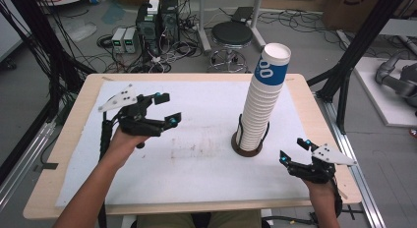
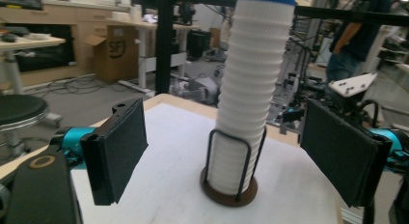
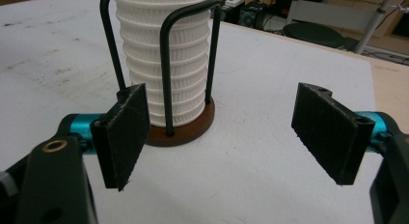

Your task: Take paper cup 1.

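A tall stack of white paper cups (image 1: 263, 100), its top cup banded in blue, stands in a black wire holder on a round brown base (image 1: 246, 148) right of the table's middle. My left gripper (image 1: 167, 109) is held above the mat at the left, open, nothing between its pads. In the left gripper view the stack (image 2: 248, 89) rises ahead between the wide-apart jaws of that gripper (image 2: 229, 149). My right gripper (image 1: 294, 150) rests low near the front right, open and empty. In the right gripper view the holder base (image 3: 193, 130) sits just beyond its left pad (image 3: 123, 132).
A white mat (image 1: 196, 154) covers the wooden table (image 1: 69, 139). Beyond the far edge are a black stool (image 1: 231, 34), computer boxes (image 1: 157, 21) and floor cables. Black frame posts (image 1: 354, 56) flank the right side. A person (image 2: 352, 35) stands in the background.
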